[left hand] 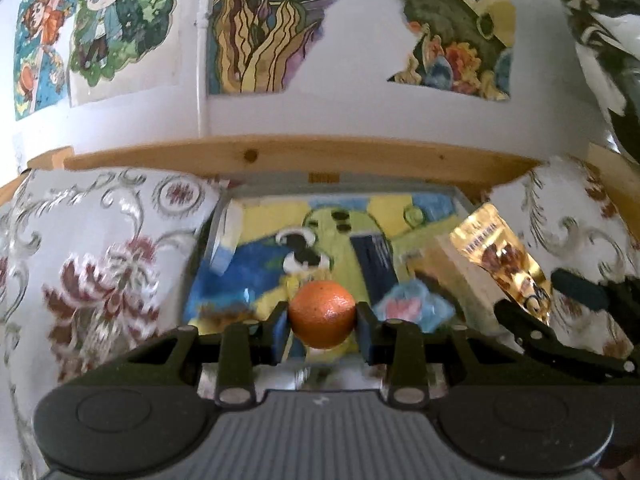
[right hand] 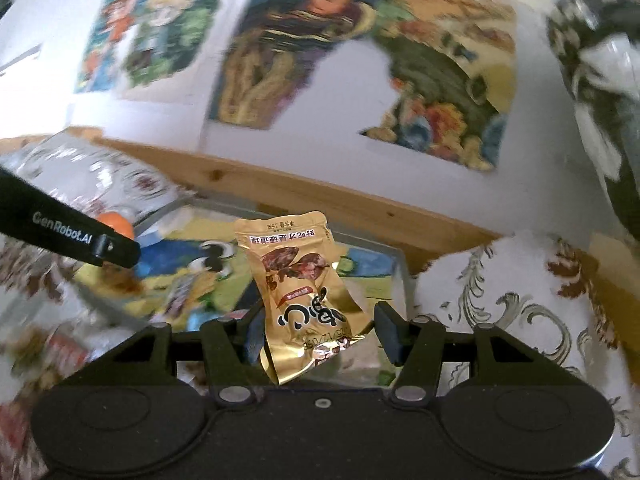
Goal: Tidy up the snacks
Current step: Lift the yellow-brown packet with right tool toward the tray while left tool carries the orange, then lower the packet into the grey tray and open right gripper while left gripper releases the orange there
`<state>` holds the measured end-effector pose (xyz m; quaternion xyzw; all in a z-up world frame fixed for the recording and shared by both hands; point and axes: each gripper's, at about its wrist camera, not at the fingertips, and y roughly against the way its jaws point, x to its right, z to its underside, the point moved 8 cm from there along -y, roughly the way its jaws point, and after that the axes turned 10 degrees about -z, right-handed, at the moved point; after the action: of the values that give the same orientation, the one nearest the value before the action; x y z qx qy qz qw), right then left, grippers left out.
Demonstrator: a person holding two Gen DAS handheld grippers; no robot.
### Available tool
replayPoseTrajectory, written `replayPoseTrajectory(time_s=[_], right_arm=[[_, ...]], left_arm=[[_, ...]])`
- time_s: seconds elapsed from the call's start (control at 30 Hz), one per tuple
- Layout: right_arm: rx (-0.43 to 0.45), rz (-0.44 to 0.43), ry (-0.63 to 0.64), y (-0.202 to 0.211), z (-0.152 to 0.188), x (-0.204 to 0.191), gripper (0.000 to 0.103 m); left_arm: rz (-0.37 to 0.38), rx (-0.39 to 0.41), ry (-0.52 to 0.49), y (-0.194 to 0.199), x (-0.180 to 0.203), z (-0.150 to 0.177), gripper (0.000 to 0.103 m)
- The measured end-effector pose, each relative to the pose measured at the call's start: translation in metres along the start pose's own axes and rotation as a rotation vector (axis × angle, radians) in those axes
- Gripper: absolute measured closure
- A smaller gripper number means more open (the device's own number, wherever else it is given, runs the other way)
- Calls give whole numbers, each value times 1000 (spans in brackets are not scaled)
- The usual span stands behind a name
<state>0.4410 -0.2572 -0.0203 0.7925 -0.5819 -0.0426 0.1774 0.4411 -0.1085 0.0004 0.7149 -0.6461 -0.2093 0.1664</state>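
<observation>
Left wrist view: the left gripper holds a small orange fruit clamped between its two black fingers, narrowed onto its sides. It hangs in front of a clear tray whose floor is a bright cartoon picture in yellow, green and blue. A crumpled blue wrapper lies in the tray, just right of the fruit. At the tray's right side a gold snack packet is seen from the side, with the black fingers of the right gripper below it. Floral cushions sit on either side of the tray, a wooden rail runs behind it, and colourful posters cover the wall.

Right wrist view: only here does the packet's face show: gold foil, printed upside down with dark red fruit and Chinese characters. The right gripper is fairly wide; the left finger touches the packet's edge, while the right finger stands clear, so a firm grip cannot be confirmed. The packet stands over the tray. At far left, the other tool's black arm, lettered "GenRobot.AI", partly hides the orange fruit. This view is blurred.
</observation>
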Motion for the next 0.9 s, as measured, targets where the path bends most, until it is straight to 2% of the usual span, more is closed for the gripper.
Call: replayPoseTrajectory(time_s=[0.2,0.37,0.47,0.63,0.9], right_arm=[[21,20,-77,-37,-3,22,45],[20,58,-99,-60,9,36,45],[4,69,-164,-70,17,52,45],[-24,58,-205,-82,30,59,45],[-33,55,-263,-89,39,65,43]], left_arm=[[-26,-16,3,-45,6,-14,65],[-38,-47,41,-79,6,-17,65],[-30,-58,66,-95,10,-18,65],[-9,-51,61,-107,28,-20,65],[25,-50,-8,-114,66,-19,65]])
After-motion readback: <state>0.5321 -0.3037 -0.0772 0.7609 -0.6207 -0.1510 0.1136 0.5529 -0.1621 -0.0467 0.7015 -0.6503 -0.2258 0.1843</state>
